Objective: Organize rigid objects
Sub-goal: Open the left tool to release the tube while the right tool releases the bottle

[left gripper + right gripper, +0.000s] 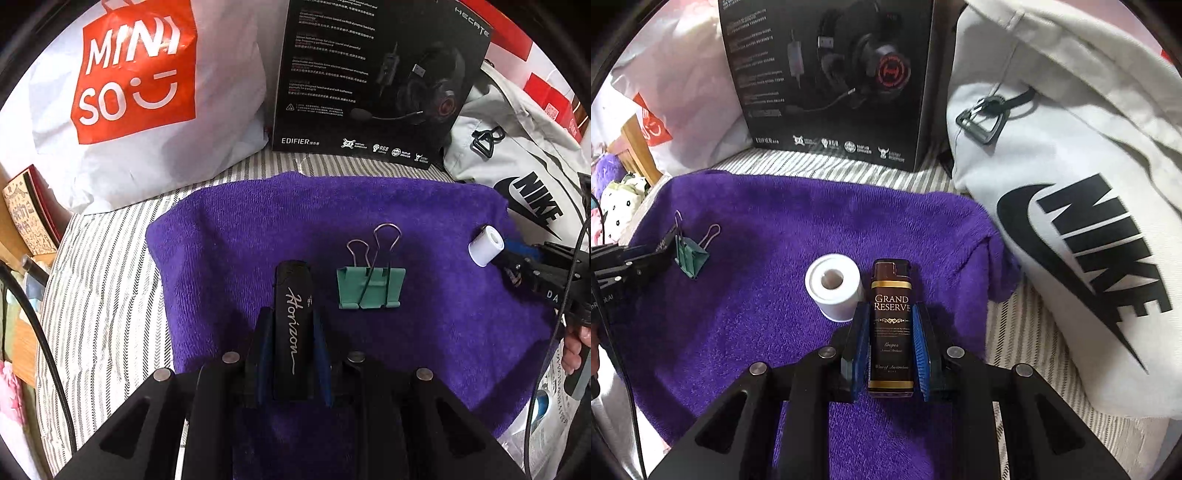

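A purple towel (pixel 424 350) carries the objects. My left gripper (pixel 291 314) is shut on a black lighter (pixel 293 280) with "Horizon" written on it, held low over the towel. Just right of it lies a green binder clip (pixel 369 288). A white roll (pixel 485 245) lies at the towel's right edge, beside my right gripper (pixel 511 258). In the right wrist view, my right gripper (pixel 891 308) is shut on a brown "Grand Reserve" lighter (pixel 891 280), with the white roll (pixel 833 286) touching its left side. The binder clip (pixel 690 254) and left gripper (pixel 661 251) are at the far left.
A black headset box (pixel 369 81) stands behind the towel. A white and orange shopping bag (pixel 140 92) is at the back left and a white Nike bag (pixel 1071 203) at the right. A striped sheet (pixel 110 277) lies under the towel. A hand (pixel 576 350) shows at the right.
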`<state>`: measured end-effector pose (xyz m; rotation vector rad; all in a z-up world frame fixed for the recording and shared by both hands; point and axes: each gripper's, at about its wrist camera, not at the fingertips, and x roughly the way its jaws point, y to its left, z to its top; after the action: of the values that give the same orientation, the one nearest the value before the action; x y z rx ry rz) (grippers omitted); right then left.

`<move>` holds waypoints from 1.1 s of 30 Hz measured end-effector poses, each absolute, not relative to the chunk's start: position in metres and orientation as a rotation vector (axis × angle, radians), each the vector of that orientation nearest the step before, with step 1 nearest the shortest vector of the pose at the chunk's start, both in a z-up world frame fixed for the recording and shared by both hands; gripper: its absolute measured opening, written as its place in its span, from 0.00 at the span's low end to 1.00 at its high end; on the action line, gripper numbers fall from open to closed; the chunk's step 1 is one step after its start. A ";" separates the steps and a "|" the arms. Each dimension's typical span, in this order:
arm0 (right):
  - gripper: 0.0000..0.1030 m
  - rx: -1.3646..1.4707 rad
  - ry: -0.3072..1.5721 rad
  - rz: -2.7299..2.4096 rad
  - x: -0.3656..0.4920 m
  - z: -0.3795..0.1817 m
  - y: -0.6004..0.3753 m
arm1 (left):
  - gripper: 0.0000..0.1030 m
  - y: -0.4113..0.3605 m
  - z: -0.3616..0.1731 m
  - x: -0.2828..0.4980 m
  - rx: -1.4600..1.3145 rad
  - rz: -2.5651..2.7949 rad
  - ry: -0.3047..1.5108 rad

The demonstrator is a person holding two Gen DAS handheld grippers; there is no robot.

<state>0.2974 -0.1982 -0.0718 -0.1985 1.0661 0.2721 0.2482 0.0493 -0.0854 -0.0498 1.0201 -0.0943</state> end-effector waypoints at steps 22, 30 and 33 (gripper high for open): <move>0.46 -0.119 1.066 0.364 0.229 -0.045 -0.223 | 0.45 0.036 -0.082 0.214 -0.022 -0.056 1.047; 0.56 -0.112 1.016 0.421 0.144 -0.010 -0.242 | 0.45 0.028 -0.040 0.144 -0.083 -0.088 0.971; 0.56 -0.114 1.023 0.419 0.117 -0.011 -0.248 | 0.45 0.019 -0.039 0.116 -0.132 -0.141 0.972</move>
<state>0.1171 -0.2485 -0.0110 -0.1143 1.0232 0.4187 0.1156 0.0185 -0.0387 -0.1315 0.9722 -0.1412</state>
